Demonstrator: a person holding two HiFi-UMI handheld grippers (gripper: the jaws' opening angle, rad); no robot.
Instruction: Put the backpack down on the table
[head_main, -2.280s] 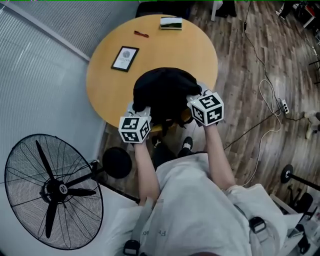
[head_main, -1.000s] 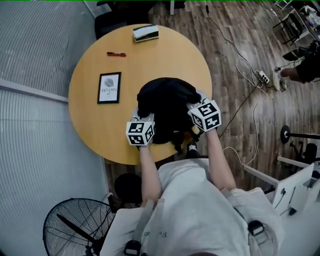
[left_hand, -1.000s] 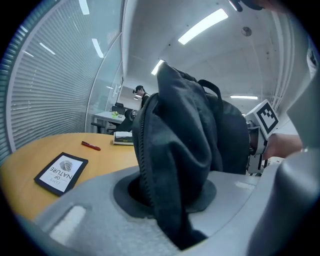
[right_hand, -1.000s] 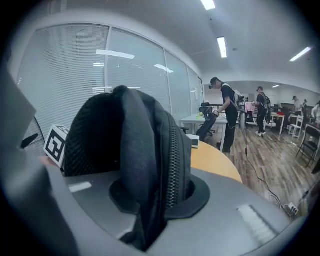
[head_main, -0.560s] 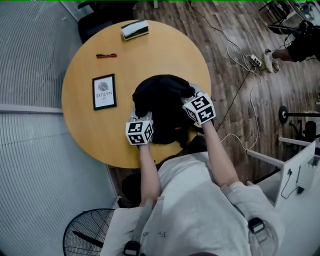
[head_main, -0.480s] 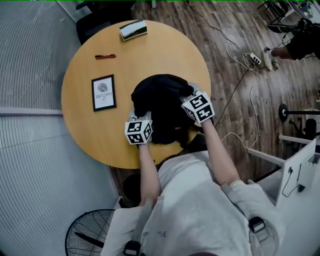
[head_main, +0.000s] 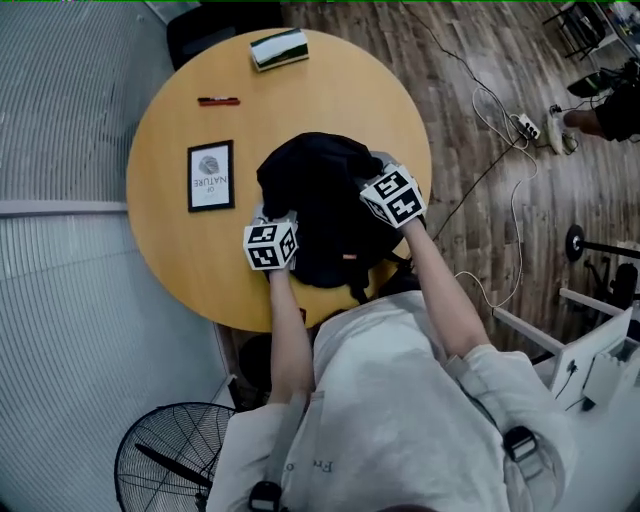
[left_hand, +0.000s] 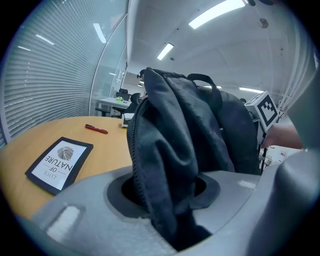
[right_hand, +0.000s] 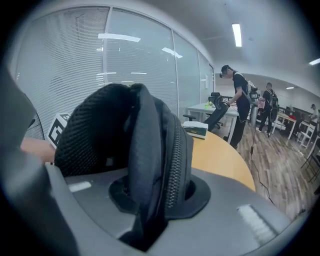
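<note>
On the left of the round wooden table (head_main: 175, 245) lies a small black-framed picture card (head_main: 210, 175), with a red pen (head_main: 218, 101) beyond it, both well apart from my work. The step in hand is letting go of the soft black backpack (head_main: 320, 205), which looks to be sitting on the table top, close to the edge nearest me, with a strap hanging past that edge. To do this well, I think I should let go one side at a time and pull each tool straight back and out, so no cloth snags and the bag does not slide off the near edge. A small push toward the middle of the table first would make it safer. My left gripper (left_hand: 165, 200) is at the bag's left side. Its jaws have just been opening and now stand wide apart. A fold of black cloth with a zip lies loose between them, so that side is let go. My right gripper (right_hand: 150, 200) is at the bag's right side. Its jaws are nearly together and they pinch a fold of the bag with a zip on it, so that side is held tight.
</note>
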